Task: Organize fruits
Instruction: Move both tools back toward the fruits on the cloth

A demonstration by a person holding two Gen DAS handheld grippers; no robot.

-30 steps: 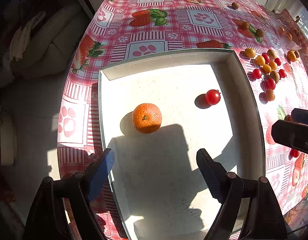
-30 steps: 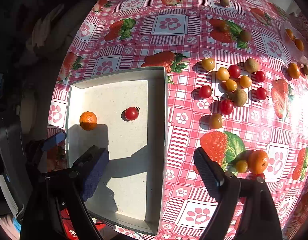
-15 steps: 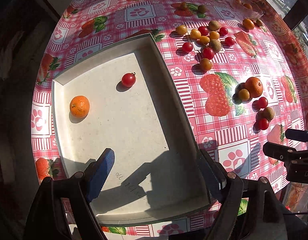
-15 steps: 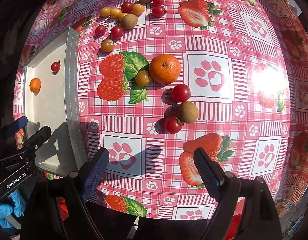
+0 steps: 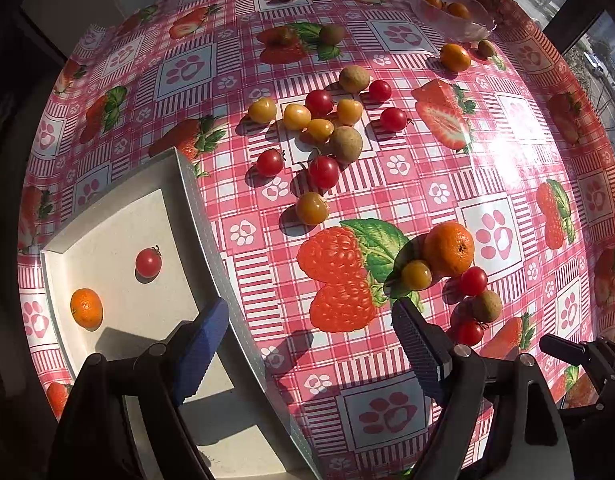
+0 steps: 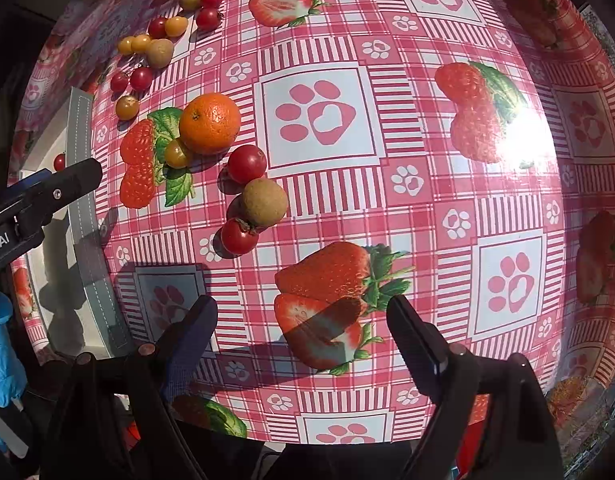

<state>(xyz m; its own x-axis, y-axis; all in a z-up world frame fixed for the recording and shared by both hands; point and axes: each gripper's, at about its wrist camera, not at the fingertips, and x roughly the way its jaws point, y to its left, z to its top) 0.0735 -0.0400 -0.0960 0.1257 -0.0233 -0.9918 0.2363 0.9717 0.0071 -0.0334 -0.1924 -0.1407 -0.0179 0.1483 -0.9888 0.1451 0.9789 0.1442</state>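
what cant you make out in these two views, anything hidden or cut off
1. Left wrist view: the tray's near end is covered by the open left claw.
2. Left wrist view: the glass bowl is far and small; its fruit count is unclear.
3. Right wrist view: the tray is mostly hidden at the frame's left edge by the left claw.

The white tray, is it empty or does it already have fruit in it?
Not empty. The white tray holds two fruits lying apart on its floor: a small orange and a red cherry tomato. The rest of its visible floor is bare.
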